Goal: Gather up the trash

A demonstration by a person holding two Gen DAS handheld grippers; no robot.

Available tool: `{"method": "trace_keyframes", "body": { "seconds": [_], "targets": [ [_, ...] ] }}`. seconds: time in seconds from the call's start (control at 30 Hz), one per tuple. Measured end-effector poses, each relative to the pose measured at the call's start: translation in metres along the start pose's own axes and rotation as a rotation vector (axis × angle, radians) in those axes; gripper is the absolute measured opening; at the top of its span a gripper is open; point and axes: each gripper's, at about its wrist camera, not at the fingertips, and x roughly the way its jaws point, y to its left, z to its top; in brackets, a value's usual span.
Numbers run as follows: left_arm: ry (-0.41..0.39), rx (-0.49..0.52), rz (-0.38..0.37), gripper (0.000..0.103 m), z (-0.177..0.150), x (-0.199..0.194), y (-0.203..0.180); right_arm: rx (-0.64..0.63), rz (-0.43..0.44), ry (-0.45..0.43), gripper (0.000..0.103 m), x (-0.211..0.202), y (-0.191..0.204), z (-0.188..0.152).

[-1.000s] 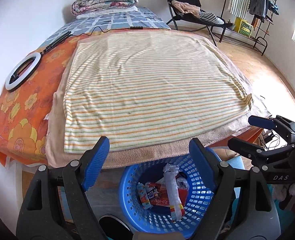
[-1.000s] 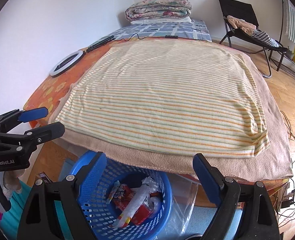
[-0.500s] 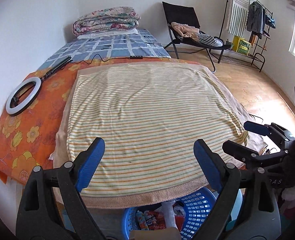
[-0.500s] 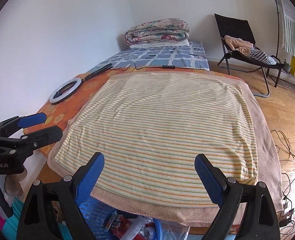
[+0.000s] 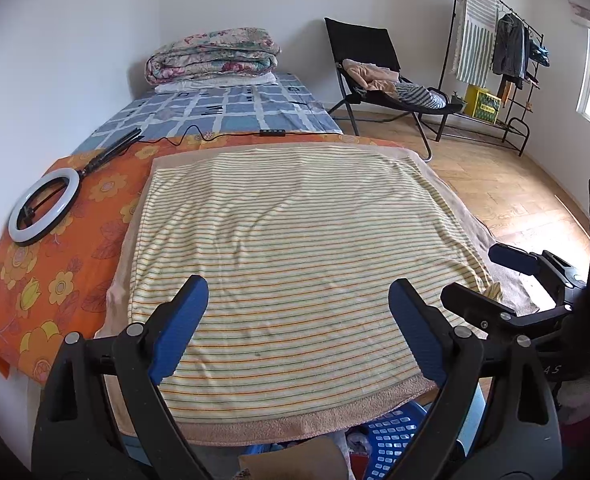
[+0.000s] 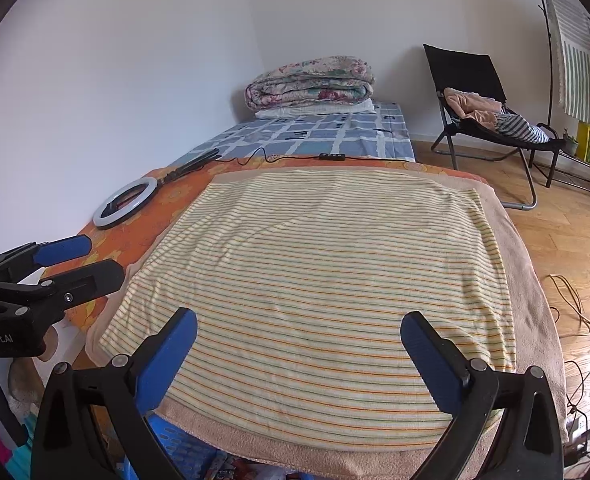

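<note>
Two tongs hover side by side above the near edge of the bed, the left tongs [image 5: 297, 328] and the right tongs [image 6: 297, 350] both spread wide with nothing between their blue pads. Below them, a blue basket [image 5: 391, 436] peeks out from under the bed's edge, holding scraps of trash [image 5: 357, 442] that are mostly hidden. A striped towel [image 5: 295, 248] lies flat over a beige one, on an orange floral sheet [image 5: 55, 272]. Left of the towel rests a ring light [image 5: 43, 206]. Farther back sit a folded quilt [image 5: 213, 54] and a black chair [image 5: 375, 68].
</note>
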Motion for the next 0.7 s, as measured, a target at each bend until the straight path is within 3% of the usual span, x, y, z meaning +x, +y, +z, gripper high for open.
{"method": "trace_keyframes", "body": {
  "seconds": [0.7],
  "targets": [
    [0.006,-0.024,0.018,0.101,-0.011,-0.005,0.009,-0.013,-0.063,-0.01,0.103,-0.001,0.002,-0.005]
  ]
}}
